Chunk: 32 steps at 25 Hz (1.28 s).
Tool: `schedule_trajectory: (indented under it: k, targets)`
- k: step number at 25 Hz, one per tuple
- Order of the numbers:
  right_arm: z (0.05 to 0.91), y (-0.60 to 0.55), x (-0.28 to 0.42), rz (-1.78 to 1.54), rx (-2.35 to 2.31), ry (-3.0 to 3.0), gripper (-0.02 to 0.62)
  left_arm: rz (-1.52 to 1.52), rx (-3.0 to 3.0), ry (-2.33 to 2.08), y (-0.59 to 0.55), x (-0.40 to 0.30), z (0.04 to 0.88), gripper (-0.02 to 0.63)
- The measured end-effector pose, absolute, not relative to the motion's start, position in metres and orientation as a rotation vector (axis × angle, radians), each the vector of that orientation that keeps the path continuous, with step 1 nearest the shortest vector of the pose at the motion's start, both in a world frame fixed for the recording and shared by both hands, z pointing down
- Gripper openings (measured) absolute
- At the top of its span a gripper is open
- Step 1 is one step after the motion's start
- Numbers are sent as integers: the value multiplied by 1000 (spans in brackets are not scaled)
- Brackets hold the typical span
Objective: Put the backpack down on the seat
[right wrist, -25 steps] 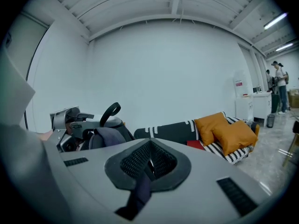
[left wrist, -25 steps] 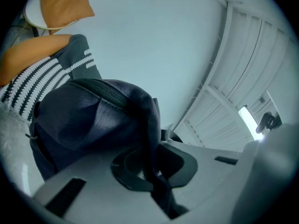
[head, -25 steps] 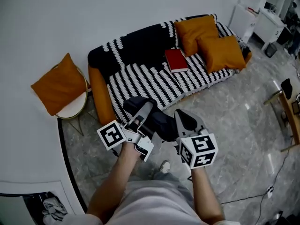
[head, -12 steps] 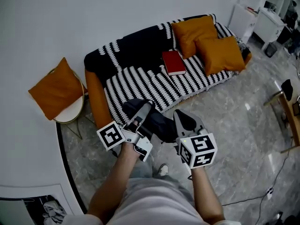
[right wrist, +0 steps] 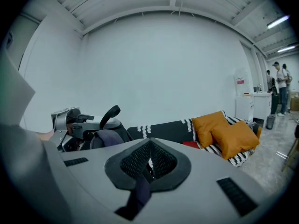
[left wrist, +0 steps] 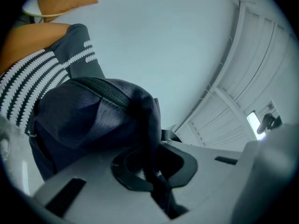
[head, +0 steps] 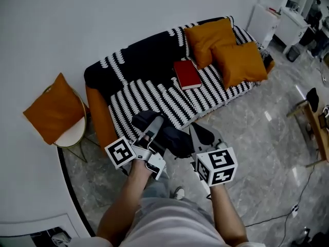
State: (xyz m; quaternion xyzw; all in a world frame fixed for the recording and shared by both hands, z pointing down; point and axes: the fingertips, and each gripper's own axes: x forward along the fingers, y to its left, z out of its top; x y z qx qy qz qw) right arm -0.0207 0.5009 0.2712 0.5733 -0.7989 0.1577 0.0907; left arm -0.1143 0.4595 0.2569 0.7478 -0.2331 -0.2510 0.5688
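A dark backpack (head: pixel 174 139) hangs between my two grippers, above the floor just in front of the sofa (head: pixel 154 94). The left gripper (head: pixel 154 126) is shut on a fold of the bag's dark fabric; in the left gripper view the backpack (left wrist: pixel 88 120) fills the space ahead of the left gripper (left wrist: pixel 150 168). My right gripper (head: pixel 198 133) is shut on a dark strap of the bag, seen pinched between the pads of the right gripper (right wrist: pixel 145 166). The sofa seat has a black-and-white striped cover.
A red book (head: pixel 186 74) and two orange cushions (head: pixel 208 35) (head: pixel 239 63) lie on the sofa's right part. A round chair with an orange cushion (head: pixel 51 109) stands to the left. A white cabinet (head: pixel 267 17) and a small table (head: pixel 316 122) stand right; a cable (head: pixel 272 215) crosses the floor.
The sofa and side chair have drifted left in the head view as the person moves. Both grippers keep their hold on the backpack and sit slightly higher in the frame.
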Motion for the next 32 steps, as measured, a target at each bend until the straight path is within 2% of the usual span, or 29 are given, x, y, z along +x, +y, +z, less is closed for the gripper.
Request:
schedule_trajectory:
  k: [18, 32]
  targets:
    - [276, 340, -56, 487, 1724, -2269, 0, -549, 1713, -490, 296, -147, 275, 12]
    - [263, 291, -59, 449, 1745, -2259, 1, -561, 1695, -499, 249, -163, 278, 12]
